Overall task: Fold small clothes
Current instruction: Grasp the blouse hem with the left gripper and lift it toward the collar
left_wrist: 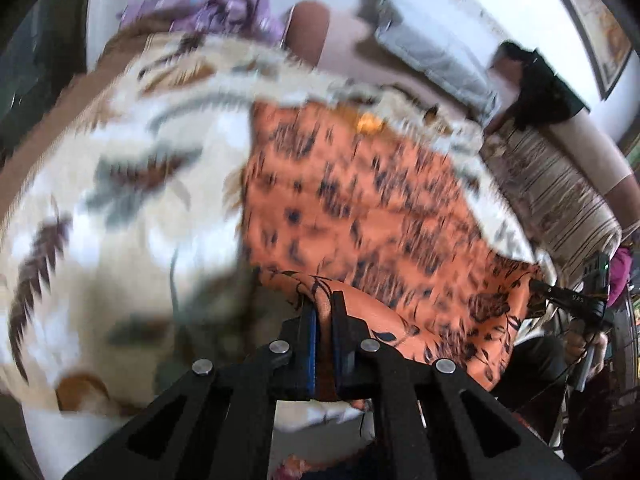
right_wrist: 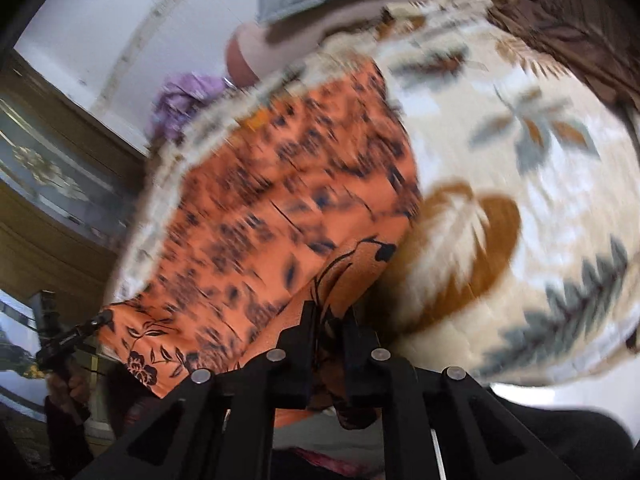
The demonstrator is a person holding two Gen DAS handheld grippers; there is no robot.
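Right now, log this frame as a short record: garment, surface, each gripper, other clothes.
garment: orange cloth with dark floral print, spread out, near edge raised
surface: leaf-print blanket
left gripper: shut on orange cloth
right gripper: shut on orange cloth
other clothes: purple garment at blanket's far edge
image quality: motion blur

**Orange print on a leaf-patterned cover**

The orange cloth garment (left_wrist: 360,208) carries a dark navy-black floral and speckled print. The cream quilted bed cover (left_wrist: 120,184) beneath shows grey, brown and tan leaf shapes. A crumpled lilac cloth (left_wrist: 224,4) lies beyond it. The hand-held gripper (left_wrist: 323,304) is black with blue pads.
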